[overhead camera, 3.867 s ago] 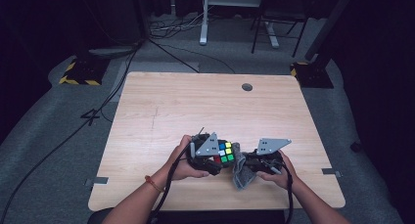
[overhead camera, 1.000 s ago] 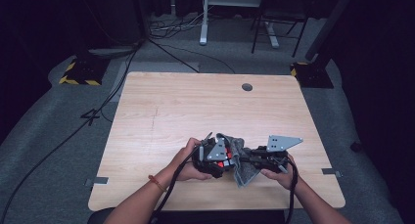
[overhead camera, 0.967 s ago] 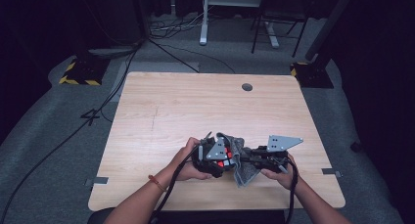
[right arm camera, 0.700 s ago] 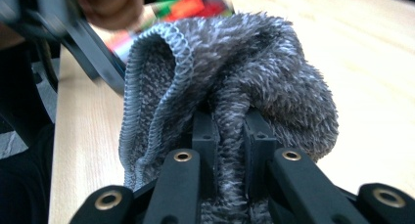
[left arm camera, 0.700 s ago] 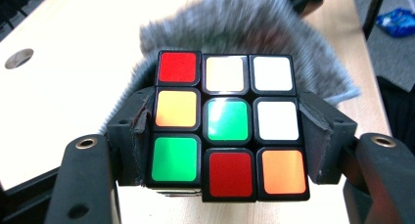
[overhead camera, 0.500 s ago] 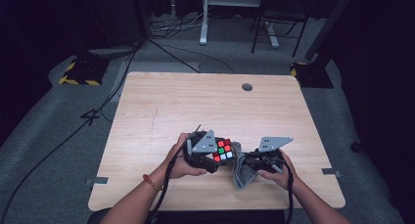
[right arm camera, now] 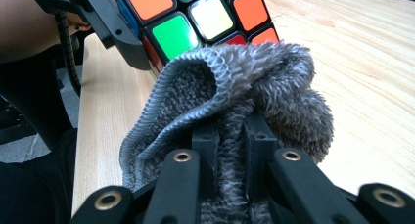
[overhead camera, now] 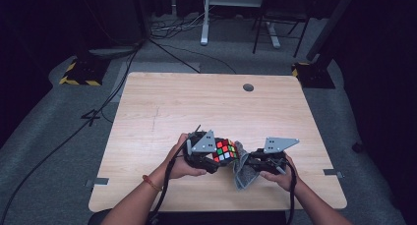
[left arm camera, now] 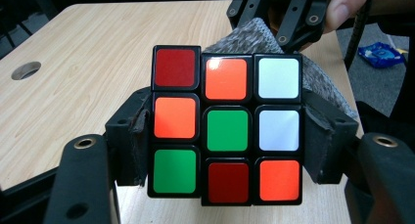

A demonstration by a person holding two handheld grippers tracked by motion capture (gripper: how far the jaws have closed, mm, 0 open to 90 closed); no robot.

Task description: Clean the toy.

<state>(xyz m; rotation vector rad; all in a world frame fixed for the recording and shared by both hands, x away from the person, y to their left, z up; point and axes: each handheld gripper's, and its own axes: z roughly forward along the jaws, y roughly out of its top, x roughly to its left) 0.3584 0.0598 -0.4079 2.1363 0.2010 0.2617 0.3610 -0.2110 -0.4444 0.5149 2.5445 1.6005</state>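
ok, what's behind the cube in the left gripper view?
Behind the cube bunches a grey cloth, pinched by the right gripper. The cube covers whether they touch.

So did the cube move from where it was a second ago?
Yes. The cube now sits a little farther from the table's near edge, and its coloured face has turned up.

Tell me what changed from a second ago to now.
The left gripper has turned the puzzle cube so a coloured face points up again; a second ago it was rolled toward the grey cloth. The right gripper stays shut on the cloth, beside the cube. Both remain over the table's near edge.
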